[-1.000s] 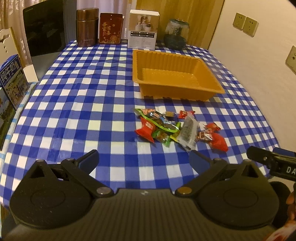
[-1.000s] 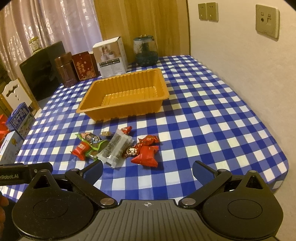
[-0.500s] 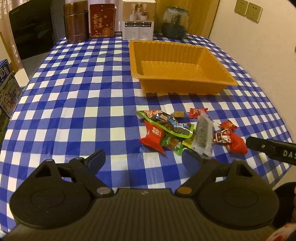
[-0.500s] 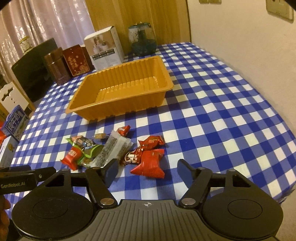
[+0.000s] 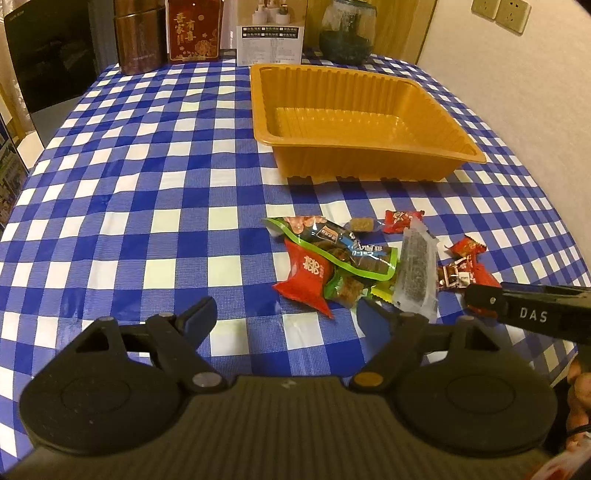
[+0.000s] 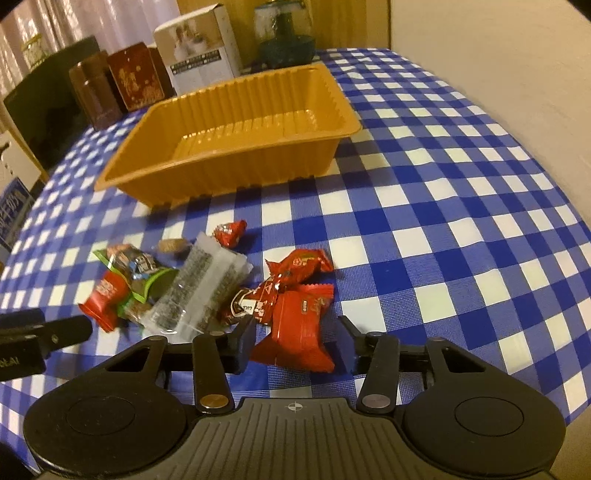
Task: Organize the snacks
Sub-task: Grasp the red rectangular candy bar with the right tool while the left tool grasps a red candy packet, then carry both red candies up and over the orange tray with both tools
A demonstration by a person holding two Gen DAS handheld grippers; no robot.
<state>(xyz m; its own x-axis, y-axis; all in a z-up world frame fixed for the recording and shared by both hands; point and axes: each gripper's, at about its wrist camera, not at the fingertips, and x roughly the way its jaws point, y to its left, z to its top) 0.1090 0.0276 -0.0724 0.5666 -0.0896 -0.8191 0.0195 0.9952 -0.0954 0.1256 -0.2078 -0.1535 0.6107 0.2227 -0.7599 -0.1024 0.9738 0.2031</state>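
Table: blue-and-white checked cloth (image 5: 155, 177) covered the whole top, a bit wrinkly.

Tray: orange ribbed plastic tray (image 5: 373, 162) sat at the far middle of the table with nothing in it.

Snack pile: all of it lay loose on the cloth, just near of the tray, none inside.

Left end of pile: a red pillow pack (image 5: 304, 280) with a green-edged pouch (image 5: 332, 243) lying across its top.

Middle: a clear pack of dark seaweed-looking stuff (image 6: 201, 288) lay lengthwise, touching the green pouch.

Far edge: one small brown candy (image 5: 360, 224) and a small red candy (image 6: 231, 233), just beside each other.

Right end: a big red pack (image 6: 299, 332), a smaller red twist-wrapped one (image 6: 299, 264) beyond it, and a dark-labelled piece (image 6: 242, 306) tucked beside them.

Right gripper (image 6: 295, 341): angled down, jaws closing with the big red pack sitting right between them. The pads didn't look like they were pressing on it; there was a gap on the right side.

Left gripper (image 5: 284, 317): jaws closing too but wide apart, only bare cloth between them, the near corner of the red pillow pack just beyond the tips.

Back row: brown tin (image 5: 138, 37), red tin (image 5: 194, 29), white box (image 5: 271, 40), and a glass jar (image 5: 345, 33) lined the far edge.
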